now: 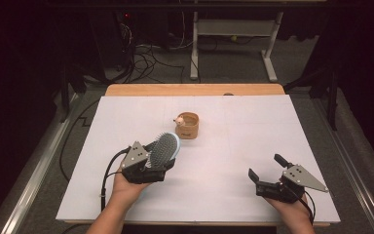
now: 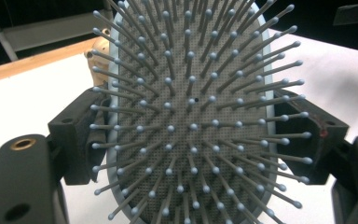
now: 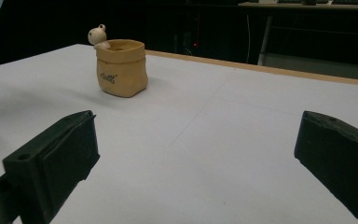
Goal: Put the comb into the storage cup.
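At the lower left of the high view, a hand holds the left claw [image 1: 161, 163] above the table [image 1: 233, 146], pinching a brush [image 1: 164, 148]. In the left claw view the brush [image 2: 191, 116] takes up the middle of the frame, bristles facing the camera, with a black jaw pressed against each side of its pale blue rim. In the high view it tilts up and away from the hand, toward the frame's centre, clear of the white surface.

At the lower right of the high view the right claw [image 1: 268, 170] is spread wide, with nothing between its jaws, low over the table.

Farther off, at upper centre of the high view, a tan pot [image 1: 187, 125] stands upright on the table, well apart from both claws. In the right claw view the pot [image 3: 121, 67] sits at upper left, a small figure [image 3: 98, 35] on its rim.
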Demonstrator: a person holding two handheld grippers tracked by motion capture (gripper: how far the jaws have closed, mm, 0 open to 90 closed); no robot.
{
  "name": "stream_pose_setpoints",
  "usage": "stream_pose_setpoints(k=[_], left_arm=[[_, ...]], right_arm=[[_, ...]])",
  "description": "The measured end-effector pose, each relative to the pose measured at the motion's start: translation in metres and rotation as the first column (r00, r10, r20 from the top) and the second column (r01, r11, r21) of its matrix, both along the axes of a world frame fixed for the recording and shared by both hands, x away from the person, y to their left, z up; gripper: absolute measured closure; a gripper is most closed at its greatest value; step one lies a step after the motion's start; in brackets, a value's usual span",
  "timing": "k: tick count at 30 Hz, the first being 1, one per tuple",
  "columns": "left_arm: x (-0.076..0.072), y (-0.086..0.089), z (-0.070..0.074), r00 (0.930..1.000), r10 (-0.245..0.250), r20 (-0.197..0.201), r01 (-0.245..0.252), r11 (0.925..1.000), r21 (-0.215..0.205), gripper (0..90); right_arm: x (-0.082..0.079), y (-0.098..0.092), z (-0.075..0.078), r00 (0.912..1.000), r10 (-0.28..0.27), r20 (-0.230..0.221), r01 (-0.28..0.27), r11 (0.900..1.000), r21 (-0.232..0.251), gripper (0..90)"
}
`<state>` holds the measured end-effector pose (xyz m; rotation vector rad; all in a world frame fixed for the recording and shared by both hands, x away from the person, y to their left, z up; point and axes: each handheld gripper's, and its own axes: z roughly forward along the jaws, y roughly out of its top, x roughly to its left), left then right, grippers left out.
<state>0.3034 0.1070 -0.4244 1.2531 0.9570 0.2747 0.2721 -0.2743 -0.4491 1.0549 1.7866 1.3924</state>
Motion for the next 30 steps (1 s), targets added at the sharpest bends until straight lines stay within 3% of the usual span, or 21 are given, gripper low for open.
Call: stream_pose_setpoints(k=[19,30], left_arm=[[-0.011,-0.006,0.005,0.9949,-0.004,0.100,0.007,0.9995,-0.029,20.6],[-0.015,-0.010,0.005,0.9938,-0.044,0.102,0.049,0.9977,-0.048,20.6]], right_arm=[[-0.001,0.002,0.001,1.0000,0.006,0.006,-0.006,1.000,-0.002,0.3],[-0.001,0.003,0.000,0.9999,0.016,0.002,-0.016,1.000,-0.003,0.3]])
